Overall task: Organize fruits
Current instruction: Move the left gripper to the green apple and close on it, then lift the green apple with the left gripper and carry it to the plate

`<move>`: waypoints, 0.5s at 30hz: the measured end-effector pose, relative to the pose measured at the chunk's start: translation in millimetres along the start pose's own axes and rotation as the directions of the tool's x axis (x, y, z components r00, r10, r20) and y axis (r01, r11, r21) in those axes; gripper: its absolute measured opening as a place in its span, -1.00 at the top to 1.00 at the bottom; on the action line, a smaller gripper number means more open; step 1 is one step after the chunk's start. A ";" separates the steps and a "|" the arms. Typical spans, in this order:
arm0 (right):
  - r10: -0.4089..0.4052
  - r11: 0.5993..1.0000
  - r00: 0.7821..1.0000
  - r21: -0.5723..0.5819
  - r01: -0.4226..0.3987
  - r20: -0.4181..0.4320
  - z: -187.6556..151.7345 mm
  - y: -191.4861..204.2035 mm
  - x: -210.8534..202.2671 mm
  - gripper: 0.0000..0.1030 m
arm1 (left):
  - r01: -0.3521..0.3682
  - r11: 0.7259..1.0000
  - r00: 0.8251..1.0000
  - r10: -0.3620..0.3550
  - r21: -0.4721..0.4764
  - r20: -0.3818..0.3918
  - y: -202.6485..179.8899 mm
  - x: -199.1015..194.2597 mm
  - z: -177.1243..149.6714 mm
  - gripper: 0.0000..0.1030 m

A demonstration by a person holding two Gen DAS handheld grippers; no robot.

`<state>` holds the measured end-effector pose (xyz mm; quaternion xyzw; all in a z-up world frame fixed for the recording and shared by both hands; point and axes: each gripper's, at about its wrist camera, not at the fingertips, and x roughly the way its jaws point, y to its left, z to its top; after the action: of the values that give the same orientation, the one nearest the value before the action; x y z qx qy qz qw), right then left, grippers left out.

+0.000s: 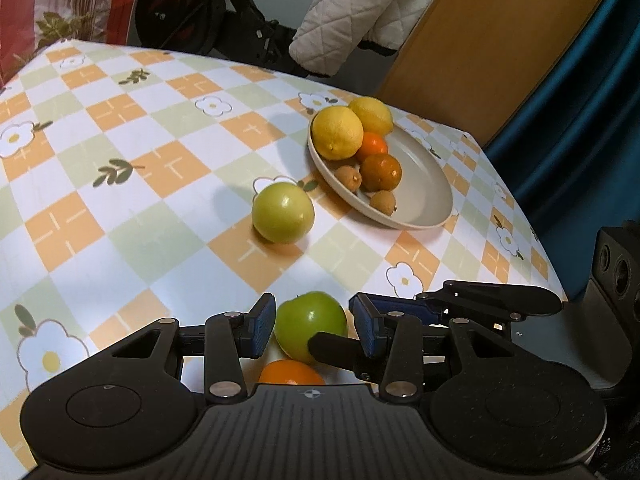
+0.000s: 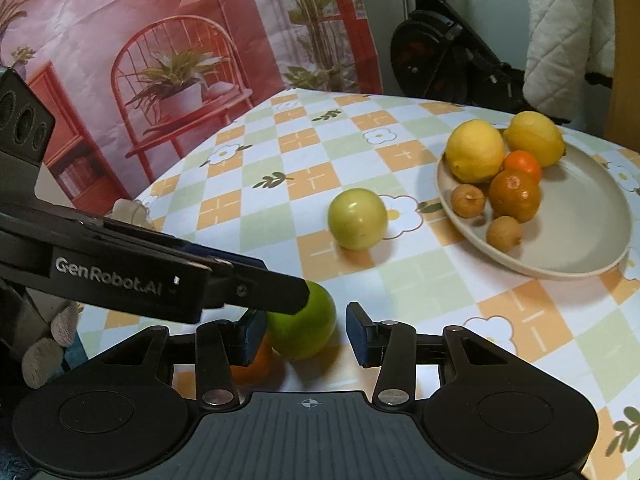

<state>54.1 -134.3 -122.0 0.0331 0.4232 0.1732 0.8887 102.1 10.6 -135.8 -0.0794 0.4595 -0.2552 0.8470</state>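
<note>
While the green apple [image 1: 310, 326] is being framed at the lower centre of the left wrist view, it is being straddled by the left gripper [image 1: 314, 326], whose blue pads [image 1: 264, 326] are being held wide apart with a visible gap on each side, so nothing is being gripped. In the right wrist view the same apple is being shown low and left of centre, nearer the left-hand pad of the right gripper [image 2: 306, 332], which is also being held open and empty. A finger of the left gripper is being seen crossing that view from the left edge, its tip over the apple.

An orange [image 1: 291, 372] is being partly hidden just below the apple, close to or touching it. A yellow-green apple [image 1: 283, 213] is being left at mid-frame on the tablecloth [image 1: 120, 208], beside the plate [image 1: 424, 192] at right of centre, where lemons [image 1: 338, 133] and small fruits are being kept.

Judged from this, the left gripper is better aligned; the apple is roundish, so no long axis is being favoured.
</note>
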 end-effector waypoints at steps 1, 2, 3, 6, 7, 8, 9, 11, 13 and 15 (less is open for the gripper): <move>0.005 1.000 1.000 0.002 -0.005 -0.003 -0.2 0.5 1.0 0.22 | 0.002 1.000 1.000 -0.002 -0.001 -0.003 -0.1 1.0 -0.4 0.12; 0.010 1.000 1.000 0.004 -0.010 -0.006 -0.3 0.9 1.8 0.22 | 0.002 1.000 1.000 -0.002 0.000 -0.008 -0.1 1.7 -1.7 0.12; 0.015 1.000 1.000 0.007 -0.015 -0.010 -0.7 1.1 2.8 0.22 | -0.001 1.000 1.000 0.001 0.003 -0.009 -0.5 2.4 -2.6 0.12; 0.022 1.000 1.000 0.009 -0.022 -0.021 -1.9 2.2 5.8 0.22 | -0.004 1.000 1.000 0.004 0.000 -0.012 0.6 3.8 -4.2 0.12; 0.024 1.000 0.999 0.011 -0.024 -0.024 -2.3 2.3 6.7 0.22 | -0.003 1.000 1.000 0.003 -0.006 -0.015 2.0 4.2 -4.4 0.12; 0.027 1.000 0.999 0.014 -0.027 -0.025 -2.6 2.0 7.3 0.22 | -0.004 1.000 1.000 0.003 -0.011 -0.019 2.9 4.7 -4.4 0.12; 0.030 0.999 0.999 0.018 -0.029 -0.024 -2.6 1.5 7.6 0.22 | -0.004 1.000 1.000 0.003 -0.017 -0.023 4.1 5.5 -5.2 0.12; 0.034 0.999 0.999 0.024 -0.033 -0.027 -2.5 0.5 8.7 0.22 | 0.000 1.000 1.000 -0.001 -0.030 -0.023 6.3 6.0 -6.1 0.12; 0.037 0.999 0.999 0.030 -0.037 -0.027 -3.2 -0.1 9.5 0.23 | 0.000 0.999 1.000 -0.001 -0.034 -0.026 7.5 7.3 -6.0 0.12; 0.041 0.999 0.999 0.037 -0.040 -0.028 -4.0 -1.0 10.3 0.23 | 0.001 0.999 1.000 -0.002 -0.034 -0.028 7.4 8.3 -6.4 0.12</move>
<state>57.3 -132.2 -132.5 0.0553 0.4382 0.1838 0.8782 103.2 13.4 -148.2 -0.0904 0.4755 -0.2490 0.8389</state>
